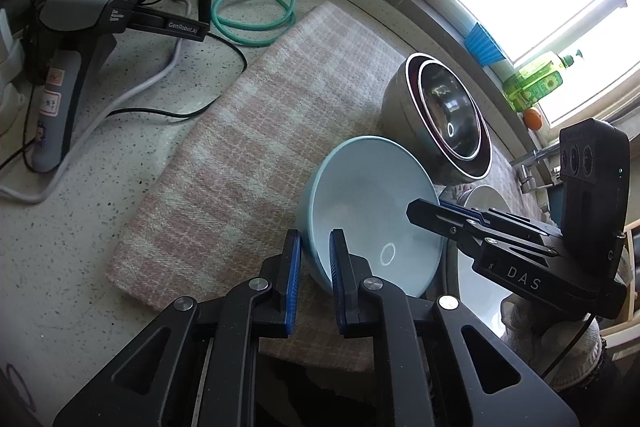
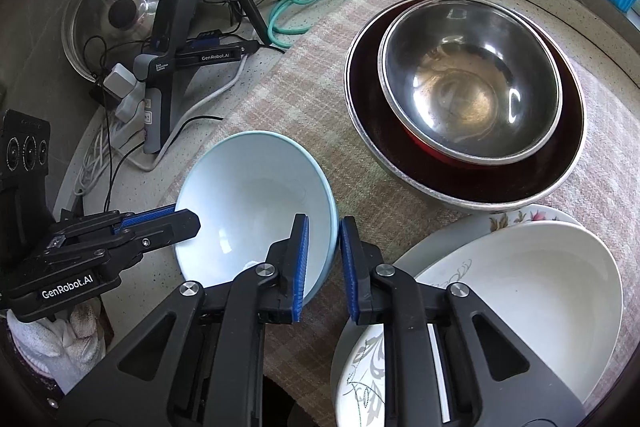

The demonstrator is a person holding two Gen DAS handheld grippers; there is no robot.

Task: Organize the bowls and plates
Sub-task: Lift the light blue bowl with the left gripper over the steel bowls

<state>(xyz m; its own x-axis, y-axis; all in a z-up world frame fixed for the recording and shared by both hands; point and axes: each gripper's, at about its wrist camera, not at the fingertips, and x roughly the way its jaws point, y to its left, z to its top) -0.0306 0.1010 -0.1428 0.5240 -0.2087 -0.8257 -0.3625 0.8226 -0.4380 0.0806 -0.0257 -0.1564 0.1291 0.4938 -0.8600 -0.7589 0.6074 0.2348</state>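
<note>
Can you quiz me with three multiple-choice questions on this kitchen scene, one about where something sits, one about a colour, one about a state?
1. Where does the steel bowl sit?
A. nested inside the dark red bowl
B. on the white plates
C. on the bare counter

2. What colour is the bowl both grippers grasp?
A. dark red
B. light blue
C. white

3. How does that bowl rest?
A. upside down
B. flat on its base
C. tilted on its side

Answers: 1 A, its rim lies within the red rim. 2 B, the light blue bowl has its rim between the fingers of the left gripper and the right gripper. 3 C, its opening faces sideways above the checked cloth.
</note>
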